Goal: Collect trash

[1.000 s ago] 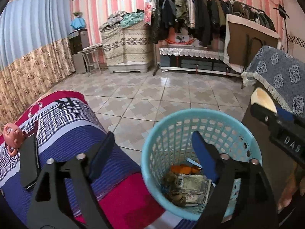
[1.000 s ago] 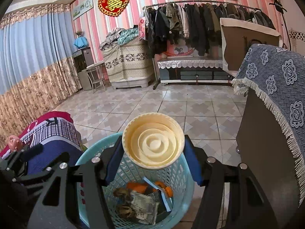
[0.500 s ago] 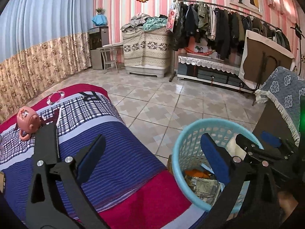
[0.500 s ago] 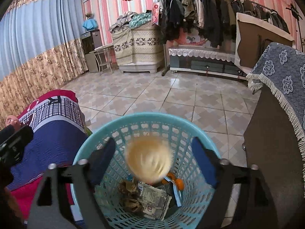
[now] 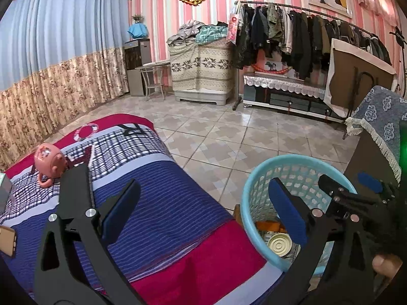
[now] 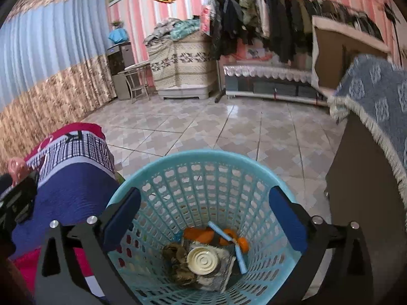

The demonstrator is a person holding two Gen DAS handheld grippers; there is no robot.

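The right gripper (image 6: pixel 203 216) hangs over the light-blue plastic lattice basket (image 6: pixel 203 160), its jaws just swung wide apart with nothing between them. Released! Down at the bottom of the basket lies the round cream ribbed lid (image 6: pixel 202 260), flat on a crumpled printed paper wrapper (image 6: pixel 223 274), with orange peel pieces (image 6: pixel 198 233) just beyond it, a pale blue strip (image 6: pixel 239 256) to its right and a brownish crumpled wad (image 6: pixel 178 261) touching its left side.

Over on the left wrist view, the left gripper (image 5: pixel 203 213) is also spread fully, empty, its left finger over the bed's blue, white and red striped blanket (image 5: pixel 157 203) and its right finger across the near rim of the basket (image 5: pixel 292 160). The cream lid (image 5: pixel 278 244) shows inside the basket there too. The basket stands on the tiled floor (image 5: pixel 229 139), just right of the bed. Far left on the blanket sits a pink round teapot (image 5: pixel 49 162). At the right edge, the right gripper (image 5: pixel 356 190) pokes in above the basket, a thumb (image 5: pixel 384 267) visible near the bottom corner.
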